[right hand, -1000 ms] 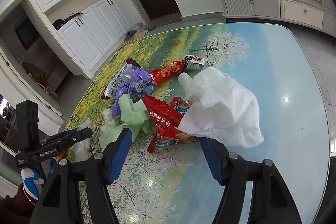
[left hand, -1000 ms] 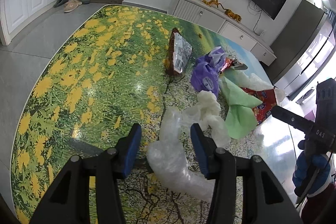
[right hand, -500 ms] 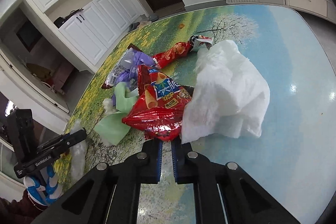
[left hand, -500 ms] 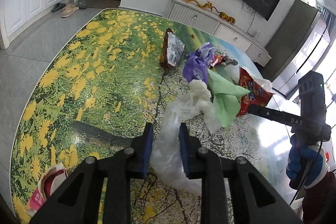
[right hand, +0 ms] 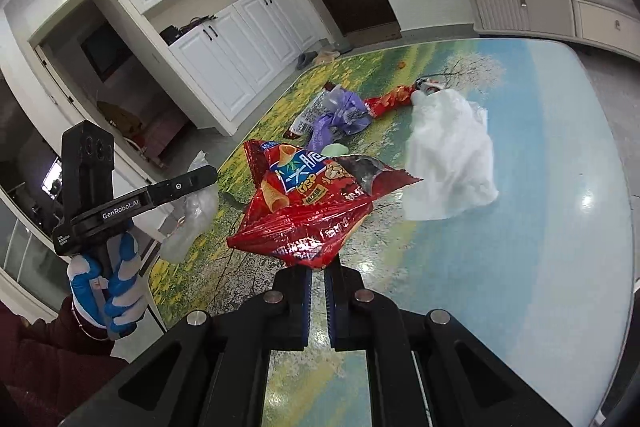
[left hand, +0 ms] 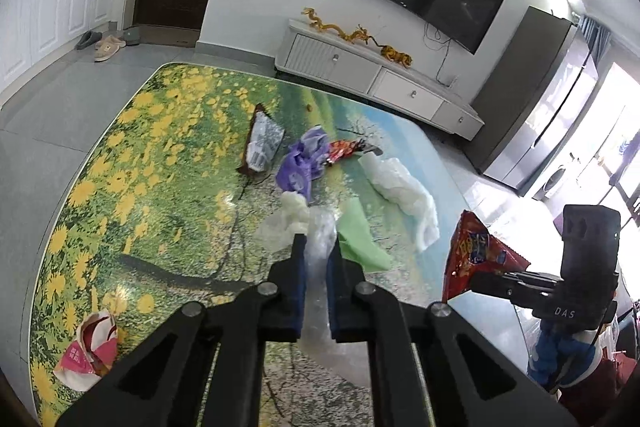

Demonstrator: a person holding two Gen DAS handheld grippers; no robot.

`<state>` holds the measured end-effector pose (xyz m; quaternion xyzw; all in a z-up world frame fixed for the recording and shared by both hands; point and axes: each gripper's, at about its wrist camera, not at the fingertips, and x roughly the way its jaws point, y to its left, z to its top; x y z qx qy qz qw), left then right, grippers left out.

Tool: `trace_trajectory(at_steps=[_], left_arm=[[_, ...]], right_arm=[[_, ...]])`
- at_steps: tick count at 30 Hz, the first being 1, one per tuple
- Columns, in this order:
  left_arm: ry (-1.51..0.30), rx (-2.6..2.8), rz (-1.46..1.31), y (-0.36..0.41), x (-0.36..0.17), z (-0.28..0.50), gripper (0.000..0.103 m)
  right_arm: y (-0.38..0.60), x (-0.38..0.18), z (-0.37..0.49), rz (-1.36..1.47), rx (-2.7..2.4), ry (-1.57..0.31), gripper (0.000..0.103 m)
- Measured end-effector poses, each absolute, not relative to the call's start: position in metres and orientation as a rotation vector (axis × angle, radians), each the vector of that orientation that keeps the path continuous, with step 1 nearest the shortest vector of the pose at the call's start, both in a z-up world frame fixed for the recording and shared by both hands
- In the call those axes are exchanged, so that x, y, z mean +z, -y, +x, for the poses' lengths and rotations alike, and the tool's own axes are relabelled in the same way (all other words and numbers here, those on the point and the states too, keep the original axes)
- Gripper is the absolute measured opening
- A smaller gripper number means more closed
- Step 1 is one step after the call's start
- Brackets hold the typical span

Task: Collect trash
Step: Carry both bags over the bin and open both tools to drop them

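Two hand-held grippers, each lifting one piece of trash off the bench.
Left hand-held gripper closing on a clear plastic bag; right hand-held gripper clamped on a red snack bag. Six pieces lie mid-bench, one wrapper at the near-left edge; the right side is bare.

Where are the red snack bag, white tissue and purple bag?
red snack bag (right hand: 316, 203), right wrist view, printed front panel
white tissue (right hand: 450, 155), right wrist view, middle of the crumpled sheet
purple bag (left hand: 298, 167), left wrist view, main bunched body
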<state>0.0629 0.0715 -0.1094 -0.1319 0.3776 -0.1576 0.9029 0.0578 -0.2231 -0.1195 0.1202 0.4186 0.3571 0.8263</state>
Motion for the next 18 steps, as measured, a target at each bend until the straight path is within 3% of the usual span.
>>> trace_trajectory(at_steps=[7, 18], left_arm=[[-0.779, -0.524, -0.243, 0.008, -0.075, 0.094, 0.007], [-0.906, -0.864, 0.005, 0.275, -0.082, 0.149, 0.007]], right_arm=[[0.313, -0.109, 0.034, 0.359, 0.553, -0.784, 0.006], [0.5, -0.158, -0.004, 0.528, -0.066, -0.785, 0.006]])
